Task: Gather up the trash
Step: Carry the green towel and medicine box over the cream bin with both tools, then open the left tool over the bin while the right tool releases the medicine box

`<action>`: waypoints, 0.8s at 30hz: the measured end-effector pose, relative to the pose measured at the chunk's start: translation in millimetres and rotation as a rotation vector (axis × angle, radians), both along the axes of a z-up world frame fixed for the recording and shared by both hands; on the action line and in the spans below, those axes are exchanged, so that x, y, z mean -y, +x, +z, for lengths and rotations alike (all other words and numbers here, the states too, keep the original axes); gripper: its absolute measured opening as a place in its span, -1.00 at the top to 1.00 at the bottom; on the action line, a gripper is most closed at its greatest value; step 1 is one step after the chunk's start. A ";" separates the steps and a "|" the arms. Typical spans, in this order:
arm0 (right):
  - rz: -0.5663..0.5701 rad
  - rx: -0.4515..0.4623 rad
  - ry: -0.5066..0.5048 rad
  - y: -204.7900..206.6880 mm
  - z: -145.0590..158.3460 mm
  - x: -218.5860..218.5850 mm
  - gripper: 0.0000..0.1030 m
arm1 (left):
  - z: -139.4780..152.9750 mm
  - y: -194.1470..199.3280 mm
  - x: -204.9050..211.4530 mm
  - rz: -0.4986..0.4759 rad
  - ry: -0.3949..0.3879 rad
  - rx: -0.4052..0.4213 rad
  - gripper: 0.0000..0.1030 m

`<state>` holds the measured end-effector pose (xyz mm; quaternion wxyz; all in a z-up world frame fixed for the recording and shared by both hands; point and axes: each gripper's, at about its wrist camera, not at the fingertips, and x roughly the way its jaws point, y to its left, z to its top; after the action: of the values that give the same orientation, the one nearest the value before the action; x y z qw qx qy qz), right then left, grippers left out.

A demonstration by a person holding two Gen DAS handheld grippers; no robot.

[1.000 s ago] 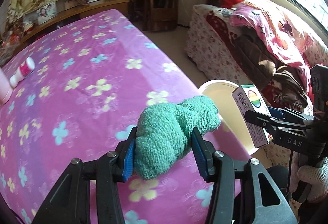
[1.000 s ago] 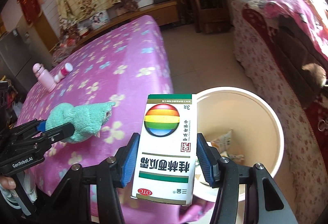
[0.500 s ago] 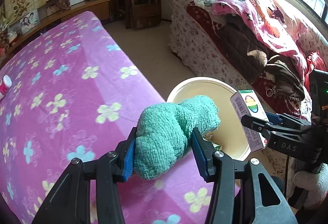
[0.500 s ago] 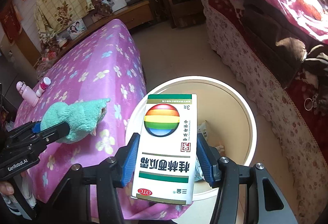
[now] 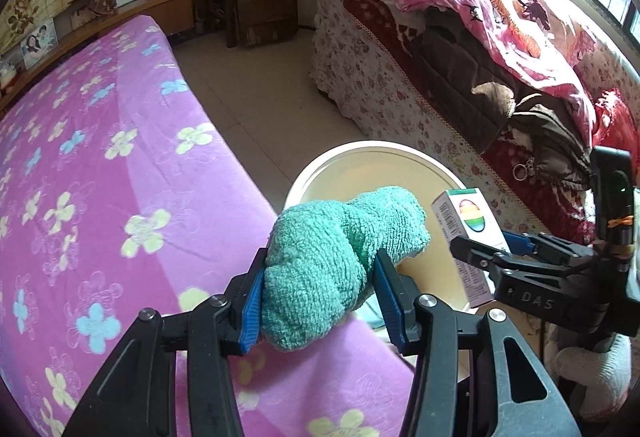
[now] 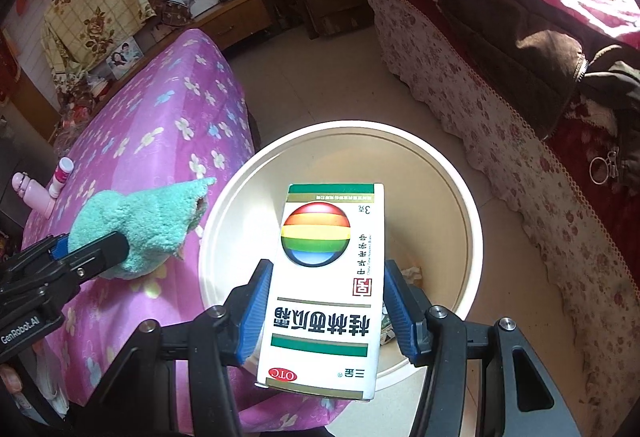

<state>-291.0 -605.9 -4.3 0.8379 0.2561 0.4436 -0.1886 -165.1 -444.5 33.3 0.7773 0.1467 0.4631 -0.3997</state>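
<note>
In the left wrist view, the left gripper [image 5: 320, 297] fills the lower centre of the frame, its blue-padded jaws clenched on a bunched teal terry-cloth rag [image 5: 340, 265]. The rag's far end hangs over the near rim of a round cream plastic bin [image 5: 360, 153] that stands on the pale tiled floor [image 5: 256, 93], in the gap between a bed with a pink flowered cover [image 5: 100, 177] at left and a floral-covered sofa piled with blankets [image 5: 460, 77] at upper right.

The right gripper [image 6: 324, 307] sits at lower centre of its own view, jaws grasping a white cardboard medicine box with a rainbow-striped ball and green bands [image 6: 324, 285] by its two long sides. The box is upright, its print upside down, and it is above the bin's open mouth; some crumpled scraps lie at the bin's bottom, partly hidden. At the left edge of that view, a pink bottle [image 6: 30, 195] and a small white-and-pink bottle [image 6: 60, 177] rest on the bed. A white knitted glove [image 5: 592, 365] shows at lower right of the left wrist view.
</note>
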 end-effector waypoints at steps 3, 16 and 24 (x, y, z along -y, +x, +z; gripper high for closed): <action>-0.017 0.001 0.008 1.5 -2.6 4.4 -0.14 | -1.2 -0.5 3.7 -0.007 -0.012 -0.010 -0.02; -0.067 0.016 0.032 -5.9 0.9 6.1 -0.34 | 8.7 -0.1 -3.5 -0.002 -0.099 -0.023 -0.34; -0.033 0.072 -0.015 -13.2 21.7 -25.9 -0.34 | 23.9 -4.5 -29.9 0.061 -0.119 0.072 -0.34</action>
<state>-304.2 -580.0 17.4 0.8519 0.2637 0.4076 -0.1963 -169.6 -414.5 57.2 0.8125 0.1003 0.4146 -0.3973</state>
